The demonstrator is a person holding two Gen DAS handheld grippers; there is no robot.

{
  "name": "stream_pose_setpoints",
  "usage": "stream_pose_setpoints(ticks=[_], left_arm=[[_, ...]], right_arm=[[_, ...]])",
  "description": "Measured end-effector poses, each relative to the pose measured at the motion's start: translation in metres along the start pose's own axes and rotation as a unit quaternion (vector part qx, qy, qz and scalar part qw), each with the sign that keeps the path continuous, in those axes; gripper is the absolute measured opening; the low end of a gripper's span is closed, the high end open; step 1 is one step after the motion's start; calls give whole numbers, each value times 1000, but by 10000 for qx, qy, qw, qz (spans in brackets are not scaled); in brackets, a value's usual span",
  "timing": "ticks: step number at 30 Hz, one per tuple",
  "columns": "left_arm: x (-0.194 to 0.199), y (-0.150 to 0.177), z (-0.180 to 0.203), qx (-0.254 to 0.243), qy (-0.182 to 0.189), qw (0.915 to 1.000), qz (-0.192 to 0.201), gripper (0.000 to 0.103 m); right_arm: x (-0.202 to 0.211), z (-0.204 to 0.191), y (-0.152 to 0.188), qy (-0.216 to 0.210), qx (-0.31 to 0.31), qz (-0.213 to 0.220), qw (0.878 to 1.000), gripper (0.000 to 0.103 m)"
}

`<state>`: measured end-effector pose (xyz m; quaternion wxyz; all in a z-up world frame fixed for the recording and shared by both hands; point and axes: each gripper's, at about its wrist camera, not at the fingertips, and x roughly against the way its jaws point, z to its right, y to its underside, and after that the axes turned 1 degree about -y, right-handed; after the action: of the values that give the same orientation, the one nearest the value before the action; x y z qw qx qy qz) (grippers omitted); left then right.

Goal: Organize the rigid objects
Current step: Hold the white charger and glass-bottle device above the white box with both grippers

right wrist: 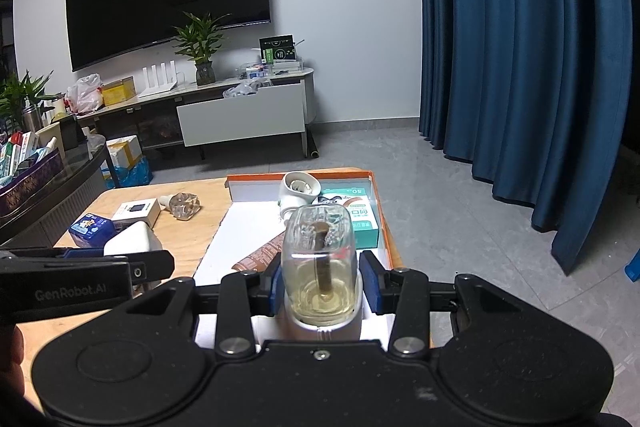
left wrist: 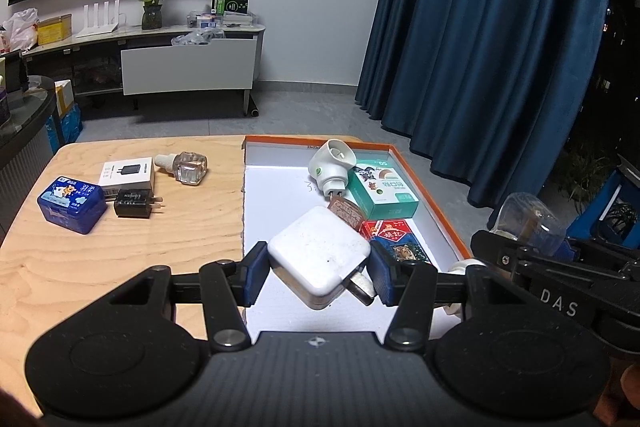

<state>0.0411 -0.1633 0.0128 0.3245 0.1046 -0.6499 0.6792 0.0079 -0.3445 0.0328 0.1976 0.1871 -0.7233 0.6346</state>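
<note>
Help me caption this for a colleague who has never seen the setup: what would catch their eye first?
Both tongs are loaded: the left tongs pinch a white square power adapter over the near end of the orange-edged tray, and the right tongs hold a clear liquid refill bottle. Next, the blue tin at the wooden table's left.

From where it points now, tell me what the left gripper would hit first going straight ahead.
Carrying the white charger, the left gripper would probably first meet the brown packet in the tray; depth is uncertain.
</note>
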Motion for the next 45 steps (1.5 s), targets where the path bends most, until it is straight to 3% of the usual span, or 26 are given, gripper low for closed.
stream_pose_setpoints(ticks=[45], left_arm=[[-1,2,0,16,38,10000,-56,53]], right_arm=[[-10,0,4,10,46,-96,9999,48]])
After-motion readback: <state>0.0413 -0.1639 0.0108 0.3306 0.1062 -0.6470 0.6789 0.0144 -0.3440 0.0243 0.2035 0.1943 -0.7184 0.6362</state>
